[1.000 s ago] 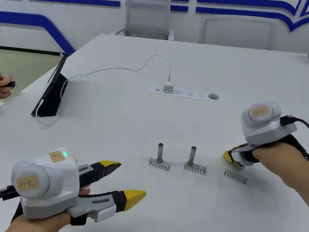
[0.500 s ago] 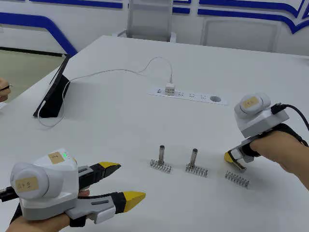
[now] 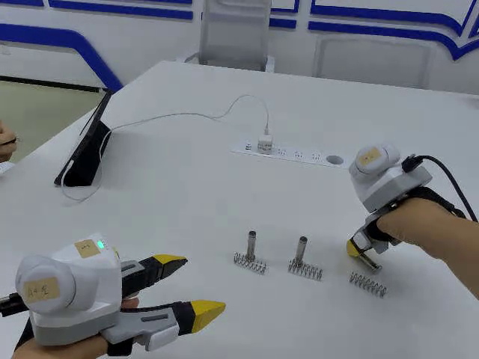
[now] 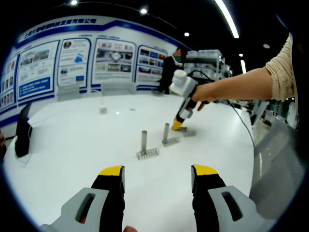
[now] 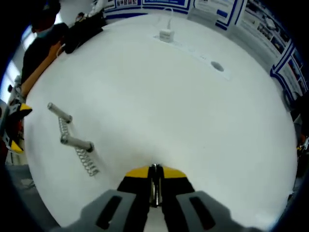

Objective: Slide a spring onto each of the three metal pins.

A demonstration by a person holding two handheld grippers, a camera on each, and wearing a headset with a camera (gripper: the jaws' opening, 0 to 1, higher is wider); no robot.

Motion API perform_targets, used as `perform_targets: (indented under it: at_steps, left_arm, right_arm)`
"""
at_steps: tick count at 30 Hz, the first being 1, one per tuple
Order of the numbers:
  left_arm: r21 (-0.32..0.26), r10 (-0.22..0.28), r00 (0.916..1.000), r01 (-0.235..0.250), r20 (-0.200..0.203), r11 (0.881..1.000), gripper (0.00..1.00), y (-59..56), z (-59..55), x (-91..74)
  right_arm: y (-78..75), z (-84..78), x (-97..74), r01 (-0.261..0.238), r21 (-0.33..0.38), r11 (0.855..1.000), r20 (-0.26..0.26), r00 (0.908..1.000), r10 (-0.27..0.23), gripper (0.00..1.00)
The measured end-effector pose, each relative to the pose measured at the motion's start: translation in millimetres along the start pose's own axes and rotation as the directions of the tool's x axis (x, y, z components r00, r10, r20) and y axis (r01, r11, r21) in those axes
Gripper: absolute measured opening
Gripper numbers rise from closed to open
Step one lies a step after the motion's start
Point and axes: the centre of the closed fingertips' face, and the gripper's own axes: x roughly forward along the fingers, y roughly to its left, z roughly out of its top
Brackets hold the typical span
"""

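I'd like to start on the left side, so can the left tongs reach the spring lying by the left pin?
Probably yes. The left tongs are open, with bare table between them and the spring; the pin stands just behind it, not in the way.

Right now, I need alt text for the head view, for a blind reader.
The right claw, shut on a metal pin, is near a loose spring lying on the white table. Left of it, the left pin and middle pin stand upright, a left spring and middle spring lying at their bases. The left claw hovers open at lower left.
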Motion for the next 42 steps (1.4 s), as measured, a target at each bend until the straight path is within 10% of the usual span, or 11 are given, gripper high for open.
perform_targets:
  at_steps: [42]
  left_arm:
    - [0.038, -0.025, 0.9995, 0.024, 0.019, 0.999, 0.56, -11.0, 13.6, 3.6]
  right_arm:
    - [10.9, -4.8, -49.8, -0.002, 0.018, 1.0, 0.286, 0.9582, -0.003, 0.09]
